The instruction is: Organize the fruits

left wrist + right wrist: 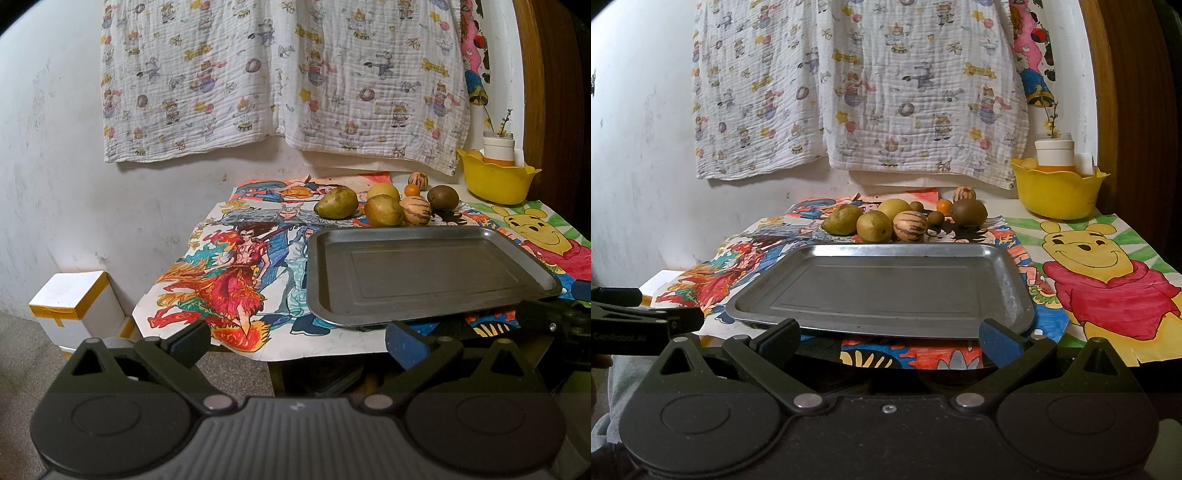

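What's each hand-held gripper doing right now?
Left hand-held gripper: open, holding nothing.
Right hand-held gripper: open, holding nothing.

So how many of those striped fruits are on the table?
2. One striped fruit sits in the front row just behind the metal tray; the other striped fruit is at the back, nearest the wall. More may be hidden behind the pile.
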A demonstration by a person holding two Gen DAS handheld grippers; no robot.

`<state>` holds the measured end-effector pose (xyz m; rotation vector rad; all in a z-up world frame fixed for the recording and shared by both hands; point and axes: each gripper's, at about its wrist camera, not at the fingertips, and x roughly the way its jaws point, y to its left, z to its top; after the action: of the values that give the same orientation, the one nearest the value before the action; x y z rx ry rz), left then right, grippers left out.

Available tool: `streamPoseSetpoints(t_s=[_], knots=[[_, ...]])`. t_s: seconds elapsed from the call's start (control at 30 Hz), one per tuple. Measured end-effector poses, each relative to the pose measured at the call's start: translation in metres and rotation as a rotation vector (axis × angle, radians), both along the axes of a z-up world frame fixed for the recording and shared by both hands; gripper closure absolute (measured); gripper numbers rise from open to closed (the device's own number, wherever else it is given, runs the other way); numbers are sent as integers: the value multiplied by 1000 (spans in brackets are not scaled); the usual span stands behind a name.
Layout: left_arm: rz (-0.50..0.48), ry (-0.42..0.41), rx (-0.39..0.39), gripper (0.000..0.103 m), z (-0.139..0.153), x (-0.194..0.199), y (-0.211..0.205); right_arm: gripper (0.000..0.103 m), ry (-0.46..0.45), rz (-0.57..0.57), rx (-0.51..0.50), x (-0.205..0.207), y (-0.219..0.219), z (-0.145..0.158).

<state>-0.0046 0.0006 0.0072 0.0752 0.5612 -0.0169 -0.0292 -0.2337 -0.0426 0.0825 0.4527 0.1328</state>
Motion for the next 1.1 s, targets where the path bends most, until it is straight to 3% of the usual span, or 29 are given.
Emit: streamPoseSetpoints(t_s=[0.67,1.1], knots=[[29,35,-66,0,-8,26,16,0,4,30,-8,13,9,-5],[-23,83,-69,0,1,99,37,0,-14,83,-131,72,14,6]])
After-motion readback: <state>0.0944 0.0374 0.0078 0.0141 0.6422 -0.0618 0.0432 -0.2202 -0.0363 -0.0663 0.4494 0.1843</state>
